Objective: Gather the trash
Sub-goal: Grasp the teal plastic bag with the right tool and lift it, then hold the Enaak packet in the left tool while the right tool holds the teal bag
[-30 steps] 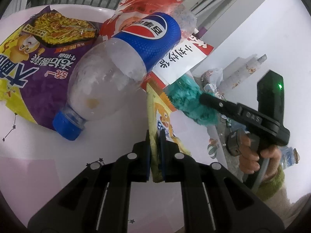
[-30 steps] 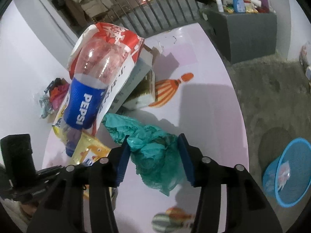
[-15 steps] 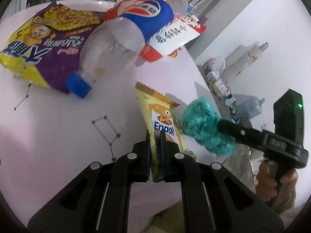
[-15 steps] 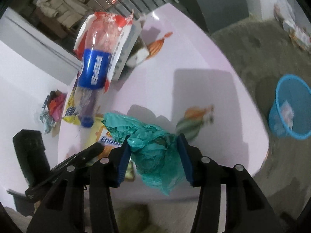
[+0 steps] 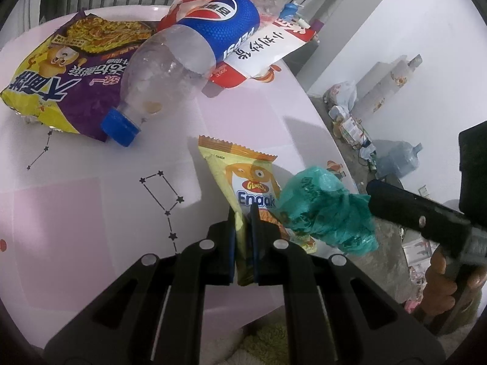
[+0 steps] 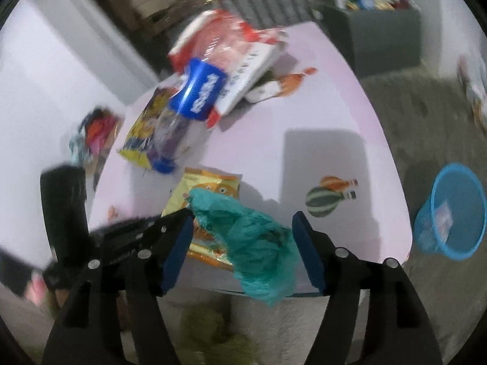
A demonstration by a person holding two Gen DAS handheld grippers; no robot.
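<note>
My left gripper (image 5: 243, 213) is shut on a yellow Enaak snack wrapper (image 5: 243, 179) and holds it over the near edge of the pink table (image 5: 91, 213). My right gripper (image 6: 243, 228) holds a crumpled green plastic bag (image 6: 258, 246) between its blue pads; the jaws stand wide and the bag touches both. The bag also shows in the left wrist view (image 5: 325, 213), just right of the wrapper. An empty Pepsi bottle (image 5: 188, 51) lies on a purple noodle packet (image 5: 67, 82) and a red and white bag (image 5: 264, 45) at the far side.
A blue trash basket (image 6: 453, 213) stands on the grey carpet to the right of the table, with a scrap inside. A dark cabinet (image 6: 380, 36) stands beyond the table. Clutter and a water jug (image 5: 395, 158) lie by the white wall.
Both grippers have pulled back toward the table's near edge with their loads. The right gripper's jaws look wider apart around the green bag. The right view is motion-blurred now.
</note>
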